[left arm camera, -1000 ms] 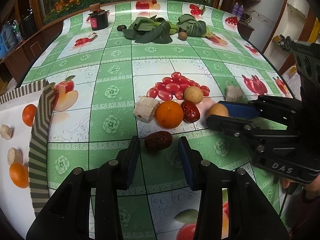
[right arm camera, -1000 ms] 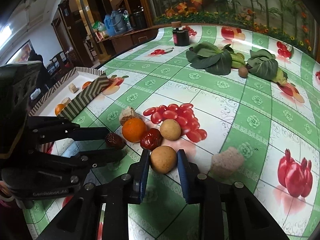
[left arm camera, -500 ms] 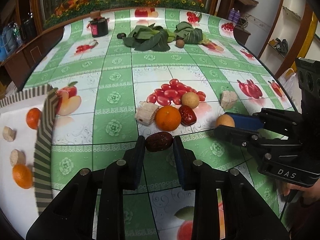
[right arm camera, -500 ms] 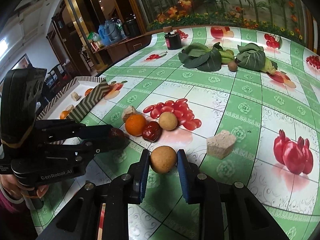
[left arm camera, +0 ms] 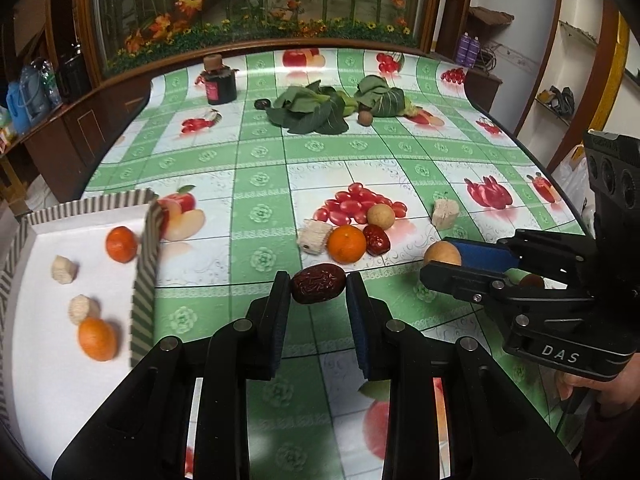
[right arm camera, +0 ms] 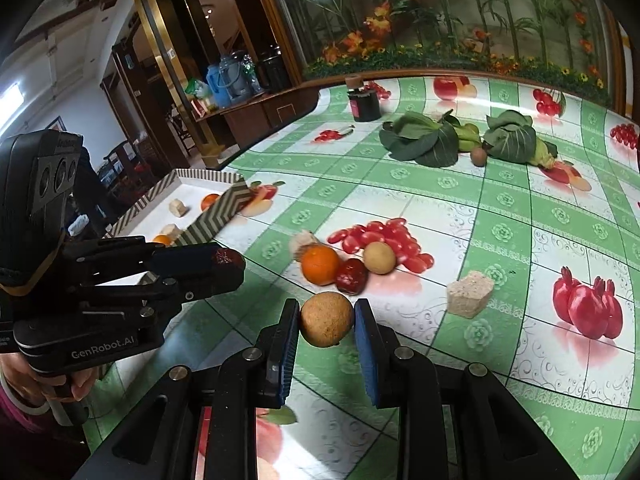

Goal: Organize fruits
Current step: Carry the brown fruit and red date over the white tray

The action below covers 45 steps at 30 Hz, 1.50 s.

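My left gripper (left arm camera: 318,288) is shut on a dark red date (left arm camera: 317,282) and holds it above the tablecloth; it also shows in the right wrist view (right arm camera: 226,258). My right gripper (right arm camera: 326,318) is shut on a round tan fruit (right arm camera: 325,318), lifted off the table; it shows in the left wrist view (left arm camera: 442,254) too. On the table lie an orange (left arm camera: 346,243), a red date (left arm camera: 377,239), a tan round fruit (left arm camera: 380,216) and two pale cut chunks (left arm camera: 314,235) (left arm camera: 444,214). A white tray with a striped rim (left arm camera: 144,264) at the left holds two oranges (left arm camera: 121,244) and two pale chunks.
Leafy greens (left arm camera: 316,110), a small brown fruit (left arm camera: 364,117) and a dark jar (left arm camera: 219,82) lie at the far end of the table. The table edge curves along the right (left arm camera: 560,184). A wooden cabinet stands beyond the left side.
Both grippers have lifted and drawn back with their fruit. The left gripper closed on the dark date over the last second; the right kept its hold on the tan fruit.
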Each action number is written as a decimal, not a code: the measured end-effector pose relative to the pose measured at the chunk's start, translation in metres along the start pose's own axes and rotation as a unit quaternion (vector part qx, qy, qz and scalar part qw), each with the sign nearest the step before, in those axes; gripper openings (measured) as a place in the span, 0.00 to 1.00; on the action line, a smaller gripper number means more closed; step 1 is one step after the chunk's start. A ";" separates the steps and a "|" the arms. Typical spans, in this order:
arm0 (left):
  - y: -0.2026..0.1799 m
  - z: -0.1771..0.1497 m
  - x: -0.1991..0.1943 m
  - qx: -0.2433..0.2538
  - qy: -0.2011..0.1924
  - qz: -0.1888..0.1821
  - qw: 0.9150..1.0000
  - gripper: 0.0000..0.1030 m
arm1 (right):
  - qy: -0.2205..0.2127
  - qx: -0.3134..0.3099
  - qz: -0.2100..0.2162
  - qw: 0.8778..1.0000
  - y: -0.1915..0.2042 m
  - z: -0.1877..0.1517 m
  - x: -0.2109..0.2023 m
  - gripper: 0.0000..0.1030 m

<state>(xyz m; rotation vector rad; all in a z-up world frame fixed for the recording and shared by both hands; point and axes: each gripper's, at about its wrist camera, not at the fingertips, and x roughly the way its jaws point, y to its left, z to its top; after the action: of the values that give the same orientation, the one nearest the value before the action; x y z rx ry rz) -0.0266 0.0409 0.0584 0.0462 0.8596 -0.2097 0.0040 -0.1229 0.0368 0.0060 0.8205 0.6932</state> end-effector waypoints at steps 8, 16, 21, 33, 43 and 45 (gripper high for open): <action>0.020 0.001 -0.021 -0.002 -0.012 0.010 1.000 0.27 | -0.004 -0.007 0.009 1.000 0.024 0.002 0.001 0.26; 0.049 -0.002 -0.037 -0.017 -0.015 0.038 0.999 0.27 | 0.004 -0.043 0.029 0.999 0.052 0.016 0.013 0.26; 0.078 -0.006 -0.050 -0.040 -0.016 0.063 0.997 0.27 | 0.005 -0.056 0.048 0.997 0.067 0.024 0.022 0.26; 0.154 -0.031 -0.068 -0.108 -0.010 0.097 0.989 0.27 | 0.019 -0.087 0.095 0.991 0.116 0.044 0.055 0.26; 0.194 -0.056 -0.068 -0.141 0.009 0.123 0.982 0.27 | 0.044 -0.124 0.127 0.983 0.160 0.058 0.087 0.26; 0.200 -0.058 -0.067 -0.147 0.013 0.127 0.981 0.27 | 0.050 -0.132 0.132 0.981 0.168 0.059 0.095 0.26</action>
<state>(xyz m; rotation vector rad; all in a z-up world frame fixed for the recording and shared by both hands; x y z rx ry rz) -0.0721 0.2553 0.0618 -0.1178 0.8943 0.1586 -0.0058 0.0771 0.0588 -0.1632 0.8265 1.0575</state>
